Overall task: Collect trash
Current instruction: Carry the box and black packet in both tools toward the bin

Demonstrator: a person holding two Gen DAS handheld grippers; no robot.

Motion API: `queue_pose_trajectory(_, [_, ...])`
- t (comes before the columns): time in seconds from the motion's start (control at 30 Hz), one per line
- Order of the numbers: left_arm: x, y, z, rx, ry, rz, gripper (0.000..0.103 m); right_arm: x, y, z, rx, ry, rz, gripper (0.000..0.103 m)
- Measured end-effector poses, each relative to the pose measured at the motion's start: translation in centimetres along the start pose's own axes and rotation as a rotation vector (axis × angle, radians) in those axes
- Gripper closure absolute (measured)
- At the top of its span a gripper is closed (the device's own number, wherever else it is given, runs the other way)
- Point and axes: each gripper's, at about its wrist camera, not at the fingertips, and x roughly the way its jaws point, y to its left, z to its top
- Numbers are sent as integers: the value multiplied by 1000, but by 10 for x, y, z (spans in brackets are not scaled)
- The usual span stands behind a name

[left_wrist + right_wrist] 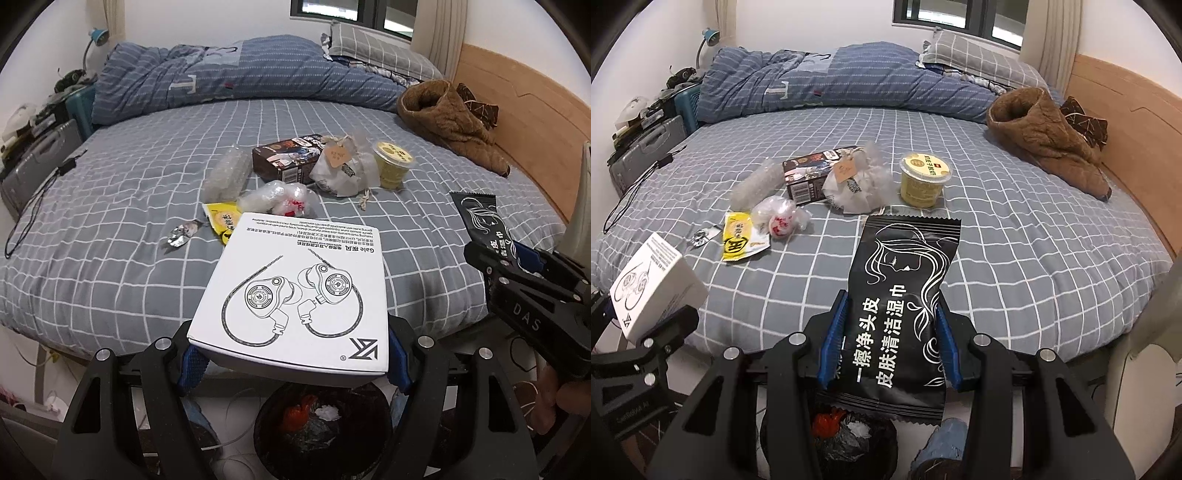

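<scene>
My left gripper [293, 363] is shut on a white earphone box [291, 291], held at the foot of the bed above a black-lined trash bin [321, 432]. My right gripper [888, 345] is shut on a black wet-wipe packet [905, 295], which hangs over the same trash bin [834, 439]. On the grey checked bedsheet [110, 221] lie more scraps: a brown carton [286, 157], a white drawstring pouch [343, 168], a yellow cup [391, 160], crumpled clear plastic [275, 199], bubble wrap [227, 171], a yellow sachet [219, 221] and a foil wrapper [181, 234].
A folded blue quilt [221, 74] and a pillow [380, 48] lie at the back of the bed, and brown fleece clothing [447, 118] by the wooden side board [535, 122]. A cluttered bedside stand [40, 147] and a black cord [33, 206] are at left.
</scene>
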Motion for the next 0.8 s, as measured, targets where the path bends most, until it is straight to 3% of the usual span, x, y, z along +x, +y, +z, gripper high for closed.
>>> queue_pose_trajectory(0.8, [-42,6,-35,-6,-9,2,29,-49,20,-45,-14,0,18,60])
